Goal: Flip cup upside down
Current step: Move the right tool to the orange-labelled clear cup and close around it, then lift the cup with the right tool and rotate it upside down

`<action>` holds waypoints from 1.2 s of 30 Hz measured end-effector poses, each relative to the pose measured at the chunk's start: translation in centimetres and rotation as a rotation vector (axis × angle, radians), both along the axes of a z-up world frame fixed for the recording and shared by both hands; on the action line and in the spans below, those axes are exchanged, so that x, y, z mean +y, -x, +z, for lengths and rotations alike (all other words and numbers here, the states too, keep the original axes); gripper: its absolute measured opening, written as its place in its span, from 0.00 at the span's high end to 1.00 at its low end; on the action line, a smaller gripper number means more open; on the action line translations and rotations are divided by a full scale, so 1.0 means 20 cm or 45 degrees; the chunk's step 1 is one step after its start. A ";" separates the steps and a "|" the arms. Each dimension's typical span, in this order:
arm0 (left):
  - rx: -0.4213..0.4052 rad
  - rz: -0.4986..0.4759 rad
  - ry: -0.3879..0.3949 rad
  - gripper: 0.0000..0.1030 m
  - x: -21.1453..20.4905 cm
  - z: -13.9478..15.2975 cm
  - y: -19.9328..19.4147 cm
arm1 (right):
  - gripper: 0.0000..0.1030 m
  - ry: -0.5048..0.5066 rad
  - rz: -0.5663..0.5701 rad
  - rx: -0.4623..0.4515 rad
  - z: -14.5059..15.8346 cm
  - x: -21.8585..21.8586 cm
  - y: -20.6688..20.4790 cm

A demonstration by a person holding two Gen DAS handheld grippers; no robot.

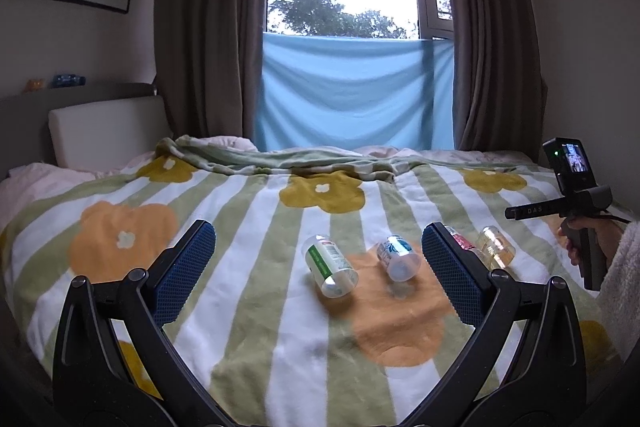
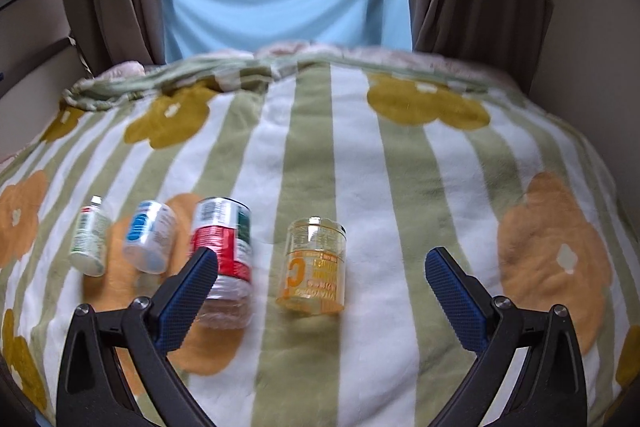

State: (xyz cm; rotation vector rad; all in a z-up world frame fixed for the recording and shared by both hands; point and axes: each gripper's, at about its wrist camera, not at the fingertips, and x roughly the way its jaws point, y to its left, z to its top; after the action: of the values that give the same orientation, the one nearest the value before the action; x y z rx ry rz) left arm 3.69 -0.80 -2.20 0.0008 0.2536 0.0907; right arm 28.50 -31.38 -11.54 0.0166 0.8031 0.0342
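Note:
Four small clear plastic cups sit in a row on the flowered blanket (image 2: pixel 360 167). The green-labelled cup (image 1: pixel 330 265) and the blue-labelled cup (image 1: pixel 398 257) lie on their sides, mouths toward me. My left gripper (image 1: pixel 319 229) hovers open just before them, holding nothing. The red-labelled cup (image 2: pixel 226 259) is blurred and partly behind my right gripper's left finger (image 2: pixel 192 291). The yellow cup (image 2: pixel 316 267) stands with its print upside down, ahead of the gap of my open right gripper (image 2: pixel 322 255). In the left wrist view the yellow cup (image 1: pixel 496 247) shows past the right finger.
A hand (image 1: pixel 588 239) in a fluffy white sleeve holds the other gripper's handle at the right edge. A folded blanket ridge (image 1: pixel 280 159) crosses the bed's far side, with a cushion (image 1: pixel 108 131) at far left. Brown curtains and a blue cloth (image 1: pixel 352 95) hang behind.

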 end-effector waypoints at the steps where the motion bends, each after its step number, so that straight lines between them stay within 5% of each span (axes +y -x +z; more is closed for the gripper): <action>1: 0.012 0.004 -0.002 0.00 0.00 -0.01 -0.02 | 0.00 0.000 0.003 0.035 -0.04 -0.01 -0.06; 10: 0.185 -0.008 0.001 0.00 -0.04 -0.18 -0.25 | 0.08 0.002 0.034 0.219 -0.32 0.01 -0.30; 20: 0.385 -0.066 0.017 0.00 -0.09 -0.38 -0.45 | 0.46 -0.059 0.037 0.309 -0.44 0.00 -0.35; 29: 0.441 -0.080 0.035 0.00 -0.05 -0.38 -0.40 | 0.46 -0.044 0.023 0.197 -0.24 0.00 -0.23; 36: 0.442 -0.058 0.056 0.00 0.09 -0.30 -0.26 | 0.46 -0.001 0.195 0.056 0.04 0.24 0.08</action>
State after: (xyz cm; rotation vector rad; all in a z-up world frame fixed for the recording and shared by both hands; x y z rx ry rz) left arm 8.94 1.03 -8.30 -0.0212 0.6025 0.0387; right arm 26.87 -26.67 -10.79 -0.0434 0.8469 0.1797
